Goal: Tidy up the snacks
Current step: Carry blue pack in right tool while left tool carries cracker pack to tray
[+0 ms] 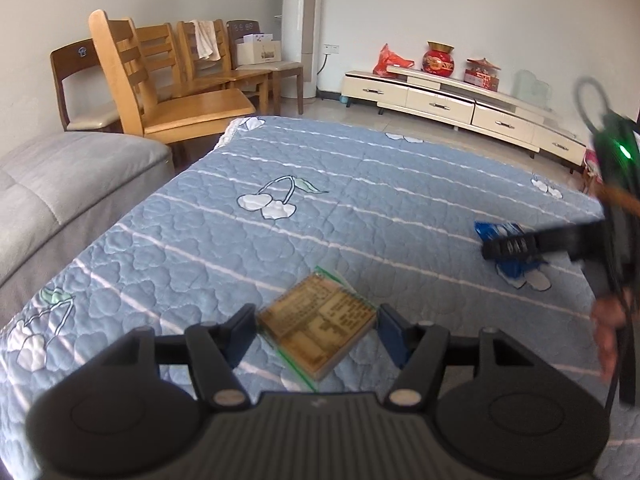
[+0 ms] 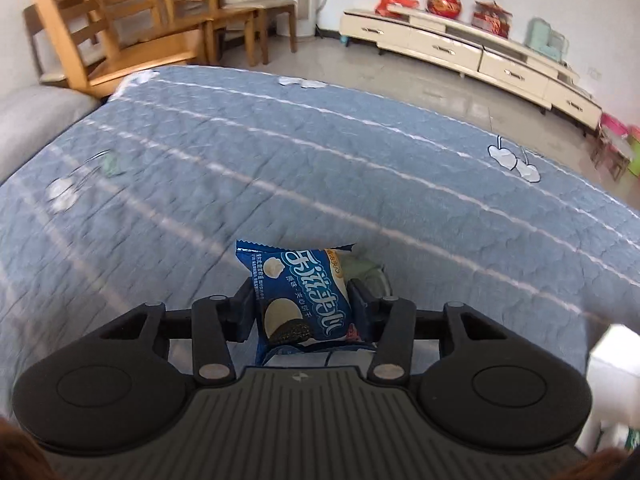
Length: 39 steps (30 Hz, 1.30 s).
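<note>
The left gripper (image 1: 316, 330), low in the middle of its picture, pinches a flat tan snack pack (image 1: 318, 332) between its two claws, over the blue quilt (image 1: 320, 184). The right gripper (image 2: 302, 312), low in the middle of its own picture, squeezes a blue cookie packet (image 2: 300, 300). In the left view that packet shows at the right edge.

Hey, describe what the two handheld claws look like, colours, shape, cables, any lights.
Both are matte black plastic. The left claw and the right claw each have a ribbed body, two round discs at the sides, silver pivot pins and dark blue pads on the fingers. From the left wrist view, the right unit carries a looped black cable and a lit green light.
</note>
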Tool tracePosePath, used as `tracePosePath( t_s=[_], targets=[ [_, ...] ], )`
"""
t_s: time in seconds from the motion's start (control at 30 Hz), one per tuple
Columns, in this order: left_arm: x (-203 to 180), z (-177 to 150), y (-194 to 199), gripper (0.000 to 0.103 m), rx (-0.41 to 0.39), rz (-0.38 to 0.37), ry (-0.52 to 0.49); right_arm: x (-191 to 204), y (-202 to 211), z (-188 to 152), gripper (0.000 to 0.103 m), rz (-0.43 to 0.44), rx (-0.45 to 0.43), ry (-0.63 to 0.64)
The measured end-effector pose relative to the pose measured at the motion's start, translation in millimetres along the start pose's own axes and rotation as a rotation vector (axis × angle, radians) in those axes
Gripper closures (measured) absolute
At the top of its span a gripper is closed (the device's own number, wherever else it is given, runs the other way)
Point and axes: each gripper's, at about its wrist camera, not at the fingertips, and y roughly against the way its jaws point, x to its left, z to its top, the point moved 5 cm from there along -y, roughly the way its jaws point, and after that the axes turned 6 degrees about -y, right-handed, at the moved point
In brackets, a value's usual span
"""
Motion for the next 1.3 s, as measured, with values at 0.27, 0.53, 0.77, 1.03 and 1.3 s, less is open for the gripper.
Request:
tracePosePath(
  t_s=[0.27, 0.53, 0.77, 1.03, 1.3],
  targets=[
    [-13.4, 2.4, 42.5, 0.039, -0.026, -0.003, -0.003, 16.1, 114.0, -51.2, 0.044, 0.018, -0.112, -0.018],
    [-39.3, 7.1, 103.3, 0.039, -0.103, -0.032, -0.060, 1.2, 215.4, -97.2, 0.044, 0.012, -0.188, -0.072],
    [-58.9, -5.9, 141.7, 0.039, -0.126, -0.081, -0.092, -19.4, 282.0, -129.9, 0.044, -0.032, -0.253, -0.109],
    [-94.2, -19.5, 167.8, 0.039, -0.134, -0.171, -0.150, -37.9, 322.5, -159.6, 0.044, -0.088, -0.287, -0.132],
    [-135.4, -27.2, 184.3, 0.039, -0.143, -0.259, -0.212, -68.8, 350.1, -178.3, 0.044, -0.147, -0.314, -0.190]
  ],
)
